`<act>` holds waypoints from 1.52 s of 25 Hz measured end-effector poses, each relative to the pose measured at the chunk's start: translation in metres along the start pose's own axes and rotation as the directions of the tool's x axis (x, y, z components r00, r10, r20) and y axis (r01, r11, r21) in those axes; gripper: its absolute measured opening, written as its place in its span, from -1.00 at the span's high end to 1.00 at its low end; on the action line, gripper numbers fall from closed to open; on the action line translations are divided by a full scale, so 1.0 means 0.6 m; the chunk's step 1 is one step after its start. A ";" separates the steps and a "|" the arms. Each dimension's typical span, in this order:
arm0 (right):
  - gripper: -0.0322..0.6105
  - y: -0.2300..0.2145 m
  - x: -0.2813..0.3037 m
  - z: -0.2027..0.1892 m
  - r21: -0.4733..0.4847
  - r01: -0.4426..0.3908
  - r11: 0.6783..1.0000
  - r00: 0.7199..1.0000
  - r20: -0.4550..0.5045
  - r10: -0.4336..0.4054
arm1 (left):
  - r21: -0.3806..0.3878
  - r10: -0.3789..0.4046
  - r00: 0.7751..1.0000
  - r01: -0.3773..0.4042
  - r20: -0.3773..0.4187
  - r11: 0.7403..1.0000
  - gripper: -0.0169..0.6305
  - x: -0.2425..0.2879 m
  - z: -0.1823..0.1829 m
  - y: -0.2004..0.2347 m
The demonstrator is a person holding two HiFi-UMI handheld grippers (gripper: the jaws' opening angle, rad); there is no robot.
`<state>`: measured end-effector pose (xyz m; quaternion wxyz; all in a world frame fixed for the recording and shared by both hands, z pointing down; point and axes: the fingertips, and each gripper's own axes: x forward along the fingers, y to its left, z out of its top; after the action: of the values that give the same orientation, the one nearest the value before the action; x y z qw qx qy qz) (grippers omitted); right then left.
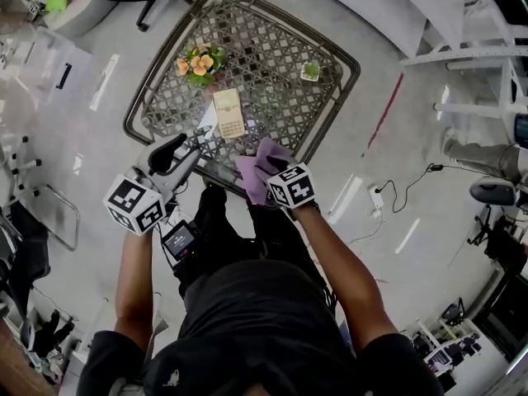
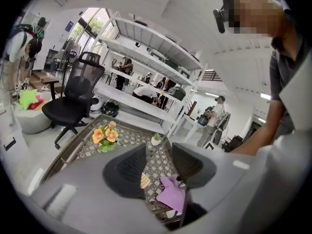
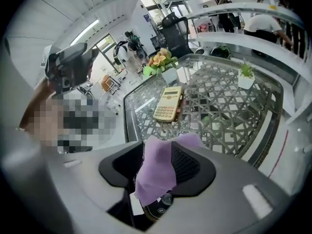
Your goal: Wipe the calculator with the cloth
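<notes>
Left gripper (image 2: 158,155) fingers (image 2: 126,172) apart; right gripper (image 3: 158,152) fingers (image 3: 189,165) apart around cloth (image 3: 155,177); calculator (image 3: 168,104) lettering illegible.

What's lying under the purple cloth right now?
The purple cloth is draped over the table's near edge. Anything beneath its folds is covered. The right claw stands open, the cloth between its jaws.

Surface (image 1: 272,48): squarish, dark rounded rim, metal lattice under clear glass, standing on a pale floor (image 1: 99,155). Seen from the head view it carries a pot of orange flowers (image 1: 199,62) at 10 o'clock, a small green plant in a white pot (image 1: 311,71) at 2 o'clock, a beige calculator (image 1: 228,111) just off centre toward 7 o'clock, and a purple cloth (image 1: 252,176) at the 6 o'clock edge.
</notes>
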<state>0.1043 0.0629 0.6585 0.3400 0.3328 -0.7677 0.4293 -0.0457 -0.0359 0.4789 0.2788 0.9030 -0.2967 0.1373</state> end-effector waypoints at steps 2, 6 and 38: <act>0.34 0.002 0.019 -0.013 -0.011 -0.002 1.000 0.999 -0.041 0.001 | -0.006 0.005 1.000 -0.005 -0.001 1.000 0.27 -0.005 -0.007 0.007; 0.28 -0.001 0.056 -0.040 -0.075 0.021 0.997 0.990 -0.136 -0.031 | -0.016 0.012 1.000 -0.012 -0.003 1.000 0.27 -0.017 -0.015 0.021; 0.70 0.010 0.116 0.093 -0.466 0.111 0.878 0.962 -0.171 -0.213 | -0.075 0.067 0.997 -0.064 0.039 0.995 0.27 -0.100 -0.024 0.133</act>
<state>0.0482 0.0009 0.6896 0.5248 0.2591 -0.7737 0.2426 -0.1431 -0.0533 0.4991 0.3011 0.8845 -0.3367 0.1168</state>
